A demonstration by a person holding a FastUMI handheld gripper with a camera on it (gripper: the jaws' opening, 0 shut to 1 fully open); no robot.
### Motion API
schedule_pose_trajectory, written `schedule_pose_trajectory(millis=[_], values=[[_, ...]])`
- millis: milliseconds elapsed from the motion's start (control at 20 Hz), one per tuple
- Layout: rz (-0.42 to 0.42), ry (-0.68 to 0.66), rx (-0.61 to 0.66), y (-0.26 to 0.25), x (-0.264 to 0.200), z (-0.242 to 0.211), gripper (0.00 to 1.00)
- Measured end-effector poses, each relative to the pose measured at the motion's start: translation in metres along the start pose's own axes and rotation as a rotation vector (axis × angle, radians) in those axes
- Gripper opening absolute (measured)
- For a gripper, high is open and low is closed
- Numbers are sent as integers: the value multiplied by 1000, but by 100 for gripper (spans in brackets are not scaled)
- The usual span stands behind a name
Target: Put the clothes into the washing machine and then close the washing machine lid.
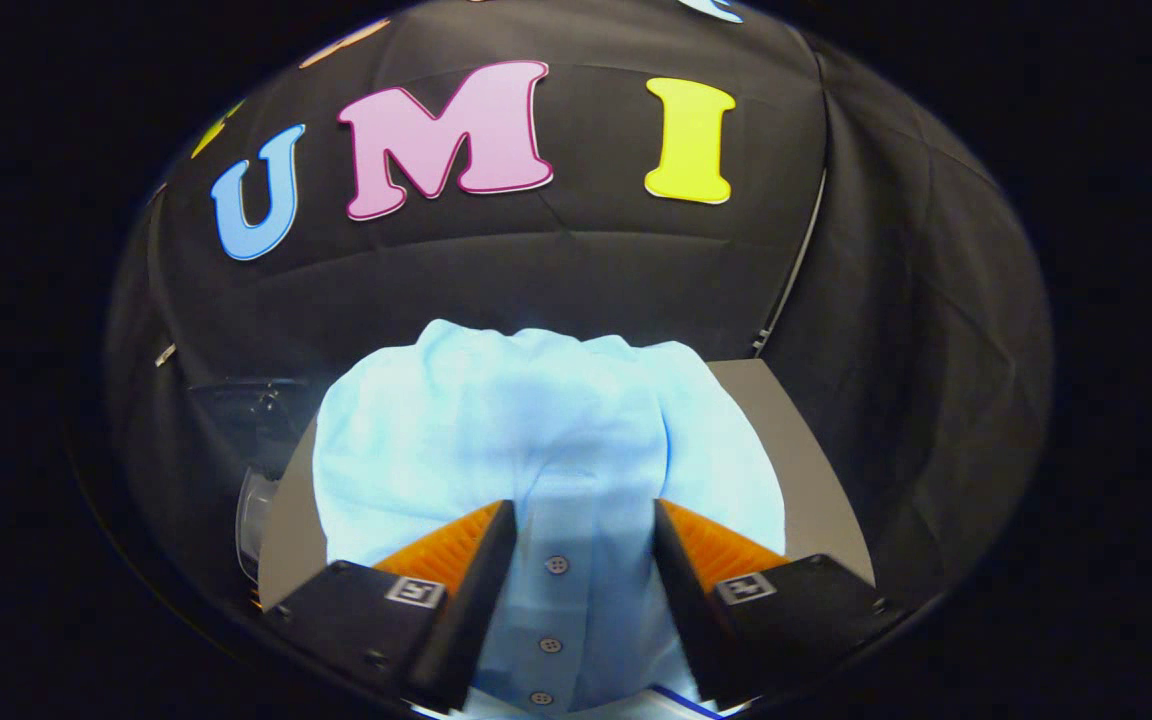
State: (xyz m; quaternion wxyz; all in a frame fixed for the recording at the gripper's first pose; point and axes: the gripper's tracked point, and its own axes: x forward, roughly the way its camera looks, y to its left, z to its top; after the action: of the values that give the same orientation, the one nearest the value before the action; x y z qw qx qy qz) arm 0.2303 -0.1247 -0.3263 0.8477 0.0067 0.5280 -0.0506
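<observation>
Currently gripper [584, 560] clamps the light blue shirt [546, 440], both fingers pressing its buttoned placket between them; bunched fabric bulges just ahead, grey desk [816, 480] beyond.

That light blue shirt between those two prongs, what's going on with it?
A person is working a hand-held tool over a light blue button-up shirt, meant for a washing machine. The shirt lies bunched on a flat grey surface. The tool's two fingers stand apart on either side of the buttoned strip, which runs between them. Whether they already press on the cloth cannot be told. To the left, beyond the shirt, sits a dark, glossy object.
</observation>
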Motion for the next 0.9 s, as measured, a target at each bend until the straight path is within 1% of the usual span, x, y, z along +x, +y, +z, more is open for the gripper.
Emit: schedule_pose_trajectory(millis=[100,200,300,450,500,550,700,900], values=[[1,0,-4,0,5,2,37],[-3,-12,-28,-1,2,3,19],[-17,-43,-44,0,-4,6,19],[-36,-179,-89,1,-28,26,19],[-27,-218,-79,2,-33,28,12],[-20,-227,-56,6,-37,35,5],[-6,-239,-23,9,-59,42,5],[9,-349,-25,19,-110,73,5]])
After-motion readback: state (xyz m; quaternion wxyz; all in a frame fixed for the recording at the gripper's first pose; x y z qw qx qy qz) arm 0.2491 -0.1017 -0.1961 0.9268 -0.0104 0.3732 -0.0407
